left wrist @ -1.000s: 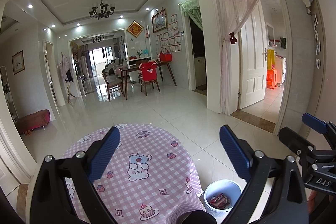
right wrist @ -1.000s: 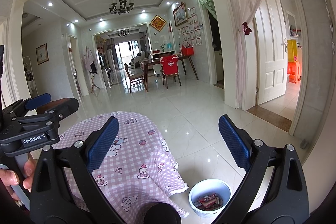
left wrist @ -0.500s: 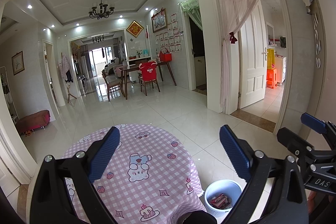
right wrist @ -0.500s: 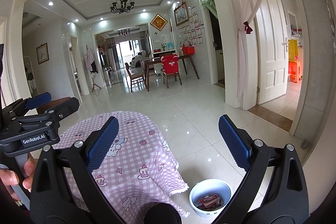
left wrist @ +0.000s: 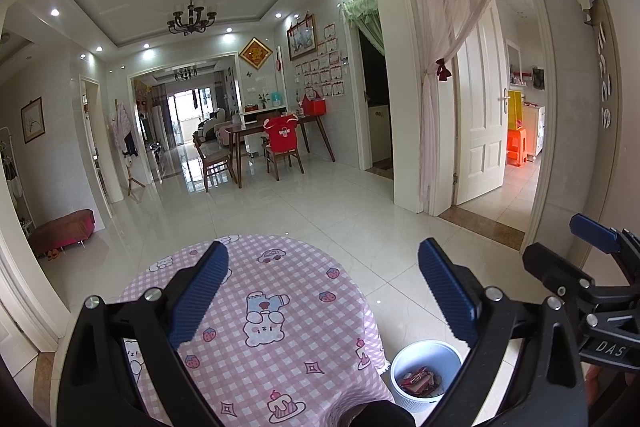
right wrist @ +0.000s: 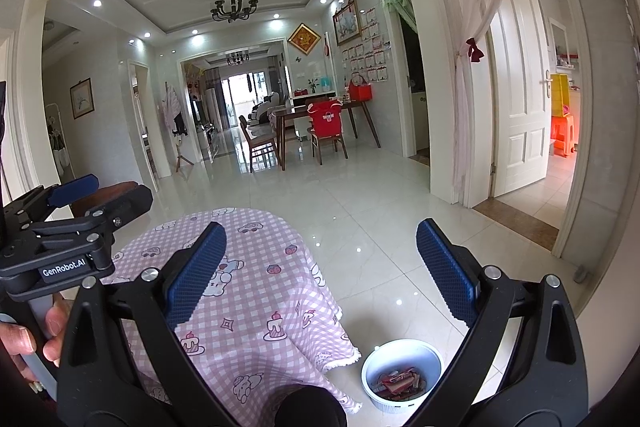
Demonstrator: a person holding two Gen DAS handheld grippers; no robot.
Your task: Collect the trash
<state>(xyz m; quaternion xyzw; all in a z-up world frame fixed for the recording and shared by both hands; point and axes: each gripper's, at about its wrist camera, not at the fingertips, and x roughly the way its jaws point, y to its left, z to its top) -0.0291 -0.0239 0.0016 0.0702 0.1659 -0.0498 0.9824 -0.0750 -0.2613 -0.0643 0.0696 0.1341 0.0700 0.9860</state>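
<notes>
Both tools are up high and hold nothing. The left hand-held gripper (left wrist: 320, 291) has its blue fingers spread wide, and so does the right hand-held gripper (right wrist: 320, 271). A hand (right wrist: 28, 343) grips the handle of the left one.

The table (left wrist: 280, 367) has a pink checked cloth with bears and cakes on it. I see no trash on the part of the cloth that shows. The trash (right wrist: 400, 383) is already in the white bin (right wrist: 404, 351), which stands on the floor just beside the table, on its right side. It looks like red and brown wrappers, lying flat in a pile.

The job looks nearly done or done. To do this step well, look over the whole table and the floor first, and keep the fingers wide until a piece is between them.

The bin stands upright with its round open mouth pointing up. The wrappers are too jumbled to tell which way each long side runs.
</notes>
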